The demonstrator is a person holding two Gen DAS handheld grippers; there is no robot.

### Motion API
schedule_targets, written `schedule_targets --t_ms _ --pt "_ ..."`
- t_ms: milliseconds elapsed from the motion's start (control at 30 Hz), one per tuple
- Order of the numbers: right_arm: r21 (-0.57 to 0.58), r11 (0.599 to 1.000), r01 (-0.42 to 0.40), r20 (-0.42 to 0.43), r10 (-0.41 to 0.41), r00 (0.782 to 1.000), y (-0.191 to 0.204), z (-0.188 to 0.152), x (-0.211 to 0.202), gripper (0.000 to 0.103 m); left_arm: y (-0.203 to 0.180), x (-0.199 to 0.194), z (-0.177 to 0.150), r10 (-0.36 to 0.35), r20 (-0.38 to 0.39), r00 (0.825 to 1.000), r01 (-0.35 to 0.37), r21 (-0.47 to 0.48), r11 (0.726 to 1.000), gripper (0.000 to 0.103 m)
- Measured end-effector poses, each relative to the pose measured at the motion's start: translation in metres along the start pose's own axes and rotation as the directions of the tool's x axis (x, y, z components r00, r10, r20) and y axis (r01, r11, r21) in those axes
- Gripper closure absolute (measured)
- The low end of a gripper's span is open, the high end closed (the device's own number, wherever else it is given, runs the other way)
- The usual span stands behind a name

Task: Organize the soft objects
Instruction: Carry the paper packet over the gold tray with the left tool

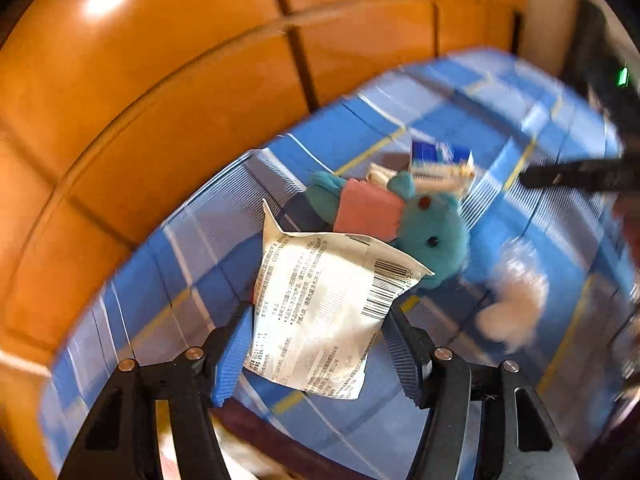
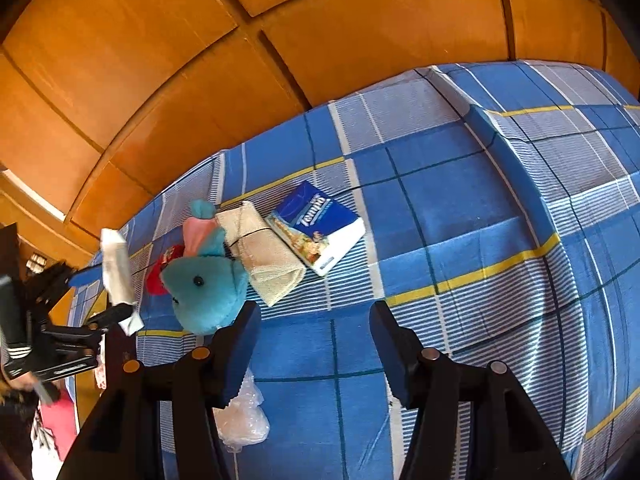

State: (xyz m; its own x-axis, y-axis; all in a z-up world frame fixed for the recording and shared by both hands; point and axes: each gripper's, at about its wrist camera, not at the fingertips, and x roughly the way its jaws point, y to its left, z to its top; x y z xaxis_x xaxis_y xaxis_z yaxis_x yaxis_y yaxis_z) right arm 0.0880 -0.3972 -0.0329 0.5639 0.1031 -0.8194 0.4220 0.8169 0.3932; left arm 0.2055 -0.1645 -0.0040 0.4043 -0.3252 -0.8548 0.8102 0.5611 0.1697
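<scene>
Soft items on the plaid bedsheet [image 2: 460, 208], catalogued left to right.

I am holding the left gripper [image 1: 320, 344] pinching a white printed packet [image 1: 320, 312], lifted clear of the sheet; next I am seeing the teal plush toy [image 2: 208, 284], a folded beige cloth [image 2: 264, 256] touching it, then a blue tissue pack [image 2: 320, 228]; my right gripper [image 2: 316, 344] is hovering spread, nothing between its fingers.

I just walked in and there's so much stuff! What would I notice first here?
Probably the teal plush toy lying on the blue checked bedsheet, with a folded beige cloth and a blue tissue pack lined up beside it. Next, the white printed packet pinched in the left gripper above the bed. Behind it all stand shiny orange wooden panels.
</scene>
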Motion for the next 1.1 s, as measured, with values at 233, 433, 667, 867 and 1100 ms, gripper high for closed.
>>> schedule_targets --t_ms 233,433,667,867,1100 --pt "-0.1 0.994 -0.042 0.023 0.044 0.999 0.021 -0.005 -0.003 0.046 0.006 -0.061 -0.04 -0.02 0.09 0.996 0.044 -0.268 0.962 0.038" --pt "-0.299 0.949 -0.104 0.038 0.121 0.992 0.063 -0.021 -0.008 0.046 0.004 -0.099 -0.082 0.013 0.127 0.992 0.038 -0.392 0.919 0.038" --pt "-0.453 0.88 -0.143 -0.023 0.148 0.989 0.129 -0.026 0.01 0.046 0.006 -0.126 -0.132 0.054 0.17 0.984 0.039 -0.501 0.865 0.038" --pt "-0.51 0.849 -0.139 -0.077 0.116 0.99 0.188 -0.005 0.061 0.046 0.012 -0.148 -0.166 0.087 0.207 0.974 0.048 -0.57 0.82 0.038" --pt "-0.593 0.805 -0.025 -0.112 -0.053 0.992 0.233 0.015 0.136 0.046 0.022 -0.161 -0.2 0.115 0.23 0.966 0.06 -0.634 0.771 0.038"
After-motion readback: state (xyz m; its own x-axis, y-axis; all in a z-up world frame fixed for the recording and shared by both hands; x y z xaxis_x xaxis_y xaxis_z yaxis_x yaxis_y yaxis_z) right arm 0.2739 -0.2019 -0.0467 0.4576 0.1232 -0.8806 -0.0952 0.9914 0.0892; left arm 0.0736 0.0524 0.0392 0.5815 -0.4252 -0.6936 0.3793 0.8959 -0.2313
